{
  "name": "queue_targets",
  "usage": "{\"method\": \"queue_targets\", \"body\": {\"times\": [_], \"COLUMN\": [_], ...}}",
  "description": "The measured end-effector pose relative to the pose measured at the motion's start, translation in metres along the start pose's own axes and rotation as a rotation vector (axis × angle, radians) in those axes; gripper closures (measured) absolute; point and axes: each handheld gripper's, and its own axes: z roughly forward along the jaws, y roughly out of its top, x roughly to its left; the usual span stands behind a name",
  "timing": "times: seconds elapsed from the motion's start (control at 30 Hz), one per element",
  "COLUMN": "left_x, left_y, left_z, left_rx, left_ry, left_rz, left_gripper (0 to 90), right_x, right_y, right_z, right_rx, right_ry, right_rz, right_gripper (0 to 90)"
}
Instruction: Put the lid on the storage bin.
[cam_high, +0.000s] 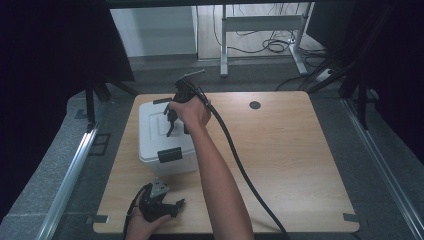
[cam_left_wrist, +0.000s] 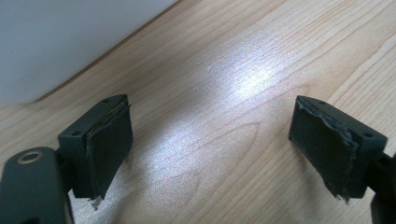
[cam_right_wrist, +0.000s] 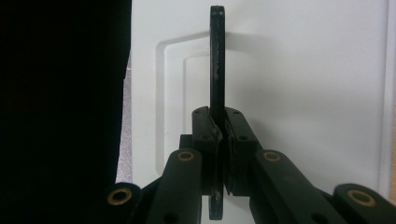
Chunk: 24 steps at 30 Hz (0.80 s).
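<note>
A white plastic box with a lid and a black front latch stands on the left half of the wooden table. My right gripper hangs over the lid, pointing down. In the right gripper view it is shut on a thin black flat piece, seen edge-on above the lid's recess. I cannot tell whether that piece is joined to the lid. My left gripper rests on the table in front of the box, open, with bare wood between its pads. The box's corner lies just beyond it.
The right gripper's black cable trails across the table to its front edge. A dark round hole sits near the table's far edge. Black curtains stand left and right, and a desk frame stands on the floor behind.
</note>
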Motion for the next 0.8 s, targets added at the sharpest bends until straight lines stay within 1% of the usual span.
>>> {"method": "queue_targets", "body": {"times": [0.17, 0.27, 0.37, 0.43, 0.5, 0.6, 0.67, 0.8], "left_x": [0.0, 0.0, 0.0, 0.0, 0.0, 0.0, 0.0, 0.0], "left_y": [0.0, 0.0, 0.0, 0.0, 0.0, 0.0, 0.0, 0.0], "left_z": [0.0, 0.0, 0.0, 0.0, 0.0, 0.0, 0.0, 0.0], "left_rx": [0.0, -0.002, 0.001, 0.001, 0.001, 0.001, 0.0, 0.0], "left_ry": [0.0, -0.002, -0.001, -0.001, -0.001, -0.001, -0.001, -0.001], "left_rz": [0.0, -0.002, 0.002, 0.002, 0.002, 0.002, 0.002, 0.001], "left_gripper": [13.5, 13.5, 13.5, 13.5, 13.5, 13.5, 13.5, 13.5], "right_x": [-0.001, -0.001, -0.002, -0.003, -0.005, -0.01, -0.012, -0.011], "right_y": [0.0, 0.0, 0.0, -0.001, -0.001, -0.002, -0.002, -0.002], "right_z": [-0.001, 0.0, 0.002, 0.003, 0.005, 0.008, 0.009, 0.008], "right_rx": [-0.006, -0.007, -0.006, -0.005, -0.001, -0.008, -0.012, -0.016], "right_ry": [-0.004, -0.003, -0.003, -0.007, -0.025, -0.005, 0.002, 0.005], "right_rz": [0.0, 0.006, 0.002, 0.002, 0.003, 0.022, 0.024, 0.008], "right_gripper": [84.6, 84.6, 84.5, 84.4, 84.6, 84.5, 84.4, 83.2]}}
